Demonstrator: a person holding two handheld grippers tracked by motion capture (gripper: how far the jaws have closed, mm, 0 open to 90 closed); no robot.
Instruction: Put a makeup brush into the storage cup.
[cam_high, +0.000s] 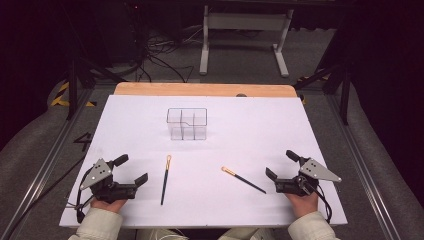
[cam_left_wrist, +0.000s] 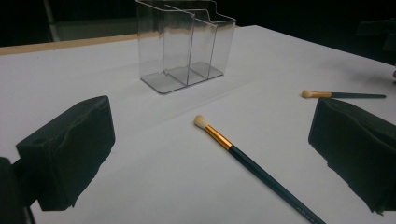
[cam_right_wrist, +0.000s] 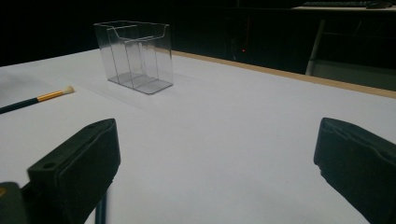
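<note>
A clear plastic organizer (cam_high: 186, 124) with several compartments stands upright mid-table, also seen as the organizer (cam_left_wrist: 184, 46) and the organizer (cam_right_wrist: 135, 56). Two dark-handled brushes with gold ferrules lie flat on the white table. The left brush (cam_high: 165, 179) lies just right of my left gripper (cam_high: 132, 169). Between my open left gripper's (cam_left_wrist: 212, 135) jaws runs this brush (cam_left_wrist: 252, 165). The right brush (cam_high: 243, 180) lies just left of my right gripper (cam_high: 281, 164), handle end near its lower jaw; it shows farther off as the brush (cam_left_wrist: 343, 95). My right gripper (cam_right_wrist: 217, 149) is open and empty, with a brush (cam_right_wrist: 39, 99) at far left.
The white table sheet (cam_high: 260, 125) has a wooden edge (cam_high: 205, 89) at the far side. Beyond it stand a white metal frame (cam_high: 245, 30) and cables on the floor. Rails run along both sides of the table.
</note>
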